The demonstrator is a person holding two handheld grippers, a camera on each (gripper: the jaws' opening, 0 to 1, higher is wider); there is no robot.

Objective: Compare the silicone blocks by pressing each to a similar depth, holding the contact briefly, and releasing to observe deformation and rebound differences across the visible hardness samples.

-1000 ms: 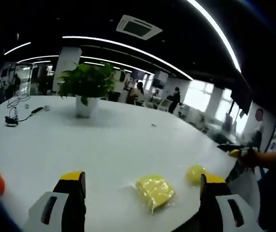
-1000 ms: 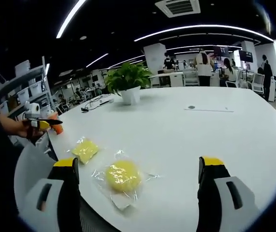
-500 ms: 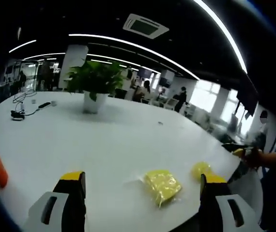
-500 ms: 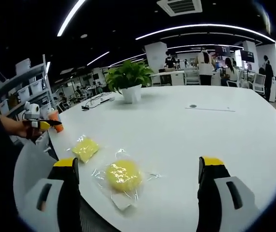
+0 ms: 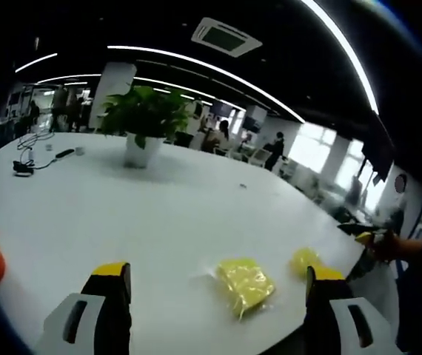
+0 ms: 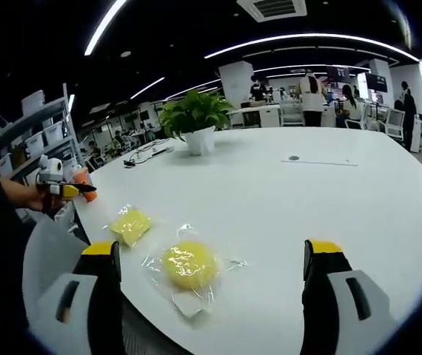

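- Left gripper view: the left tool [image 5: 215,285] hangs above a white tabletop [image 5: 122,207], its two yellow-tipped jaws spread wide with nothing between them.
- A squarish yellow silicone block [image 5: 245,281] in clear wrap lies on the tabletop between the jaws, toward 5 o'clock of the view.
- A round yellow silicone block [image 5: 303,260] lies near it, toward 4 o'clock, close to the tabletop edge.
- A potted plant [image 5: 143,122] stands far across the tabletop at 11 o'clock.
- Right gripper view: the right tool [image 6: 211,285] is also spread wide and holds nothing.
- The round block [image 6: 189,264] in its wrap lies between the jaws at 6 o'clock; the squarish block [image 6: 131,223] lies beside it at 8 o'clock.
- At 9 o'clock a hand [image 6: 37,196] holds the other tool.
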